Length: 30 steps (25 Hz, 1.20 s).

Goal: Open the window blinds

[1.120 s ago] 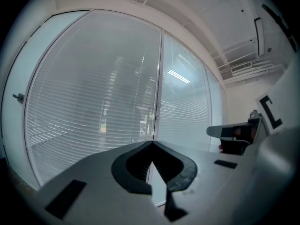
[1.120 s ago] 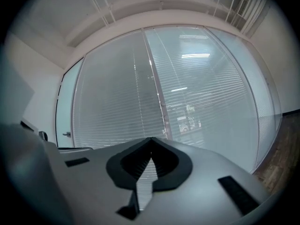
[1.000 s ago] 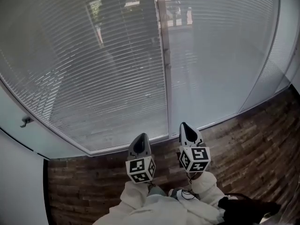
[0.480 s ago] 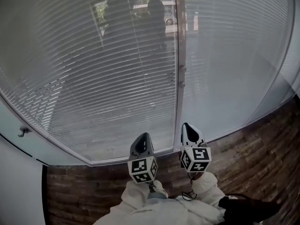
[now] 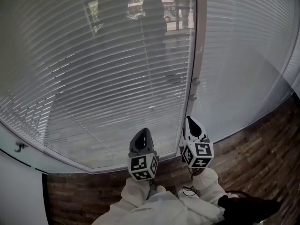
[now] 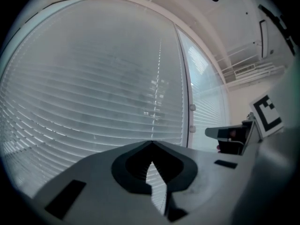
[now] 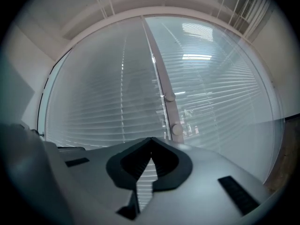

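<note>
The white horizontal-slat window blinds (image 5: 93, 69) fill the upper left and centre of the head view, hanging down over the glass to the sill, with their slats angled enough that dim shapes outside show through, among them a dark silhouette (image 5: 153, 13) at the top centre. A second panel of the same blinds covers the pane at the upper right. Between the two panels a pale vertical frame post (image 5: 200, 41) carries two small round knobs (image 5: 195, 82), one just above the other. In the left gripper view the blinds (image 6: 93, 88) take up most of the picture, and in the right gripper view the blinds (image 7: 103, 93) lie on both sides of the post (image 7: 159, 74). The grey left gripper (image 5: 143, 135) sits at the bottom centre of the head view, pointing at the blinds without touching them. In its own view the left gripper (image 6: 151, 144) has its jaw tips meeting, clenched on nothing. The grey right gripper (image 5: 191, 124) is just to its right, near the foot of the post and apart from it. In its own view the right gripper (image 7: 151, 140) is likewise clenched, with only slats seen past the tips. Each carries a white cube with black square markers (image 5: 143, 167). White sleeves (image 5: 136, 196) reach in from the bottom edge. A brown wood-plank floor (image 5: 262, 139) runs along the lower right, and a small metal hook (image 5: 18, 147) sits at the lower left.
</note>
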Motion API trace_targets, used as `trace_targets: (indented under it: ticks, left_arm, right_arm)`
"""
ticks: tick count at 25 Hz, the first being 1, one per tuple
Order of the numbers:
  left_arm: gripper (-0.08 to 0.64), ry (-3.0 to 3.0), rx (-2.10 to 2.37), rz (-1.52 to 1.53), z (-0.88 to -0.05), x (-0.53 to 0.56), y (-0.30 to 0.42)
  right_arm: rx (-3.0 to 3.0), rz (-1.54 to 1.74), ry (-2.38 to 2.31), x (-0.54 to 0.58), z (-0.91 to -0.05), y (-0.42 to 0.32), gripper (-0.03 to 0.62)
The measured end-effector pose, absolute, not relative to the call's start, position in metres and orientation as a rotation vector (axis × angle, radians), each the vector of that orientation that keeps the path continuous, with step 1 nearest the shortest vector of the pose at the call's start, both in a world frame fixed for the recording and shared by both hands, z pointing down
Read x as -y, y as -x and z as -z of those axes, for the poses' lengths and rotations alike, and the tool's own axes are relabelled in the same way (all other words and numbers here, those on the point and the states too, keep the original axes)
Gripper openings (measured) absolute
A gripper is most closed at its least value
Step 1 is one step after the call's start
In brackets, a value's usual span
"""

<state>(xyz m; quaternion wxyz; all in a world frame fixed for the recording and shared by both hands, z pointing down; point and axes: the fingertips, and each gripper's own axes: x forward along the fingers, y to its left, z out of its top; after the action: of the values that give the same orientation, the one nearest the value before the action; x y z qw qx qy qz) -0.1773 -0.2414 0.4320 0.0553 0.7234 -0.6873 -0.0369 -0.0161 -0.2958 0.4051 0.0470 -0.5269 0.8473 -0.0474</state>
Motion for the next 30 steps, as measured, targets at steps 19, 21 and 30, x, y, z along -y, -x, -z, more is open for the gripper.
trace_targets:
  ticks: [19, 21, 30]
  left_arm:
    - [0.0, -2.202, 2.084, 0.104, -0.428, 0.291, 0.153]
    - [0.0, -2.207, 2.083, 0.104, -0.427, 0.292, 0.15]
    - [0.0, -2.199, 2.098, 0.103, -0.428, 0.292, 0.156]
  right_arm:
    - [-2.496, 0.226, 1.567, 0.392, -0.316, -0.021, 0.144]
    - [-2.477, 0.246, 1.612, 0.399, -0.314, -0.023, 0.144]
    - [-2.476, 0.28, 1.646, 0.407, -0.31, -0.023, 0.135]
